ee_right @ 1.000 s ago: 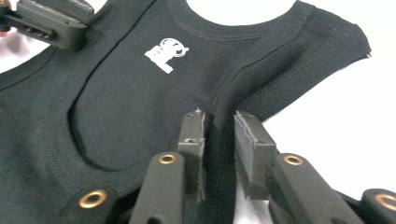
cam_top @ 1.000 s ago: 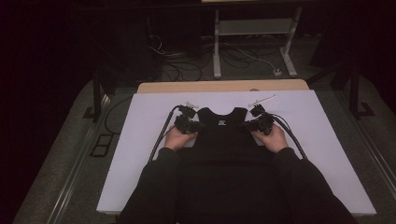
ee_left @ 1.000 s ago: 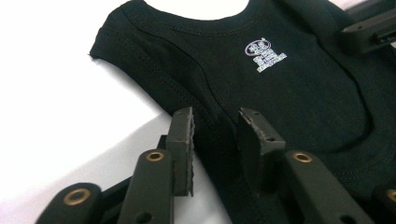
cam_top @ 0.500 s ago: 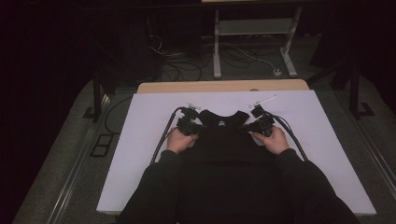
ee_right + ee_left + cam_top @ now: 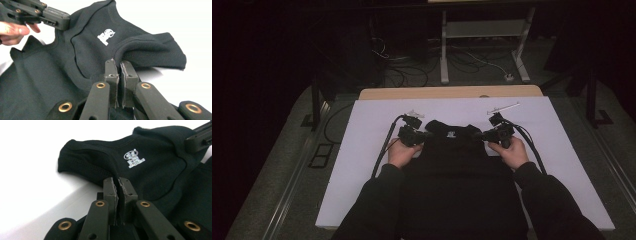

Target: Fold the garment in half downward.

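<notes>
Both hands have drawn slightly inward and up toward the garment's shoulders since the earlier high view, and both sets of jaws have just been closing, each with a fold of fabric between them. Now the left gripper (image 5: 421, 135) is clenched on the black tank top (image 5: 462, 175) at one shoulder strap, and the right gripper (image 5: 488, 135) is clamped on the other strap, so the cloth is pinched at two matching points. That symmetric hold looks chosen so the top can be lifted or spread evenly without twisting. It lies flat on the white table (image 5: 362, 150) directly in front of the person, neckline away from them, with its printed label (image 5: 134, 158) facing up between the straps. In the left gripper view the fabric rises into the closed pads, slightly tented, which suggests the lift is only starting.
</notes>
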A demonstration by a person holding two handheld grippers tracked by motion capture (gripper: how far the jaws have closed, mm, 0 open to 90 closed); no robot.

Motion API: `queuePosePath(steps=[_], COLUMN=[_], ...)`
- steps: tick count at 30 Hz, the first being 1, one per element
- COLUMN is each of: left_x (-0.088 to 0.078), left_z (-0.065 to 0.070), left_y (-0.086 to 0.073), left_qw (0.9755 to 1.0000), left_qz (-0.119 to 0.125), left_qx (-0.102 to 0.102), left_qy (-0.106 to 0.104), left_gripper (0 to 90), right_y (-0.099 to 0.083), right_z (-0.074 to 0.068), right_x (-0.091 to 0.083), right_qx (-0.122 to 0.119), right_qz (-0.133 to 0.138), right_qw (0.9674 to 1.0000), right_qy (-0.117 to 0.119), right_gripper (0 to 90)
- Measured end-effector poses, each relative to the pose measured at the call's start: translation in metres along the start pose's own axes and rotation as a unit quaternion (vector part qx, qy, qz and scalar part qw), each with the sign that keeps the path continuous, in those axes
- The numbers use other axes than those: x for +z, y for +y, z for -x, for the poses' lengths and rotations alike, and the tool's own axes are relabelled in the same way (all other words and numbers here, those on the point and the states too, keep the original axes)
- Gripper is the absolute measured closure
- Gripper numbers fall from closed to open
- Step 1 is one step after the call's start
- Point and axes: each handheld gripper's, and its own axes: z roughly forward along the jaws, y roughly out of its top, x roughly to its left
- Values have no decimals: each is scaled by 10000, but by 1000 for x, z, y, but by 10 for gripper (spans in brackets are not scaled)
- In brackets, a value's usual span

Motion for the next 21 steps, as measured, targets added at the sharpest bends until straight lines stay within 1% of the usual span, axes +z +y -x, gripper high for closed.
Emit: queuePosePath(steps=[2,4,5,7,9,11,13,15,18,19,21], left_x=[-5,-11,-13,-17,-20,-23,-27,-33,-40,-42,-45], left_z=[2,3,4,4,4,5,6,6,9,10,12], left_y=[0,1,1,1,0,0,-1,-1,-1,-1,-1], left_qw=[10000,9998,9997,9996,9994,9992,9990,9986,9978,9974,9973], left_qz=[84,186,237,288,332,384,417,481,625,679,693], left_qx=[36,40,5,26,-32,-44,-87,-65,-64,-52,6], left_qy=[8,-3,-17,-39,-75,-94,-152,-194,-187,-231,-245], left_gripper=[839,839,838,838,837,838,837,837,837,837,838], right_y=[0,1,1,2,1,2,2,1,1,1,1], right_z=[-2,-5,-6,-8,-9,-9,-10,-11,-13,-14,-16], right_x=[-2,-5,-7,-11,-12,-17,-21,-25,-29,-31,-33], right_qx=[28,-21,-5,-50,-24,-13,37,53,31,25,-3], right_qz=[70,124,144,218,235,307,355,404,469,470,489], right_qw=[9999,9999,9998,9996,9995,9992,9989,9985,9981,9981,9979], right_qy=[78,84,121,185,217,244,316,353,391,406,413], right_gripper=[843,844,844,843,843,843,843,843,843,843,843])
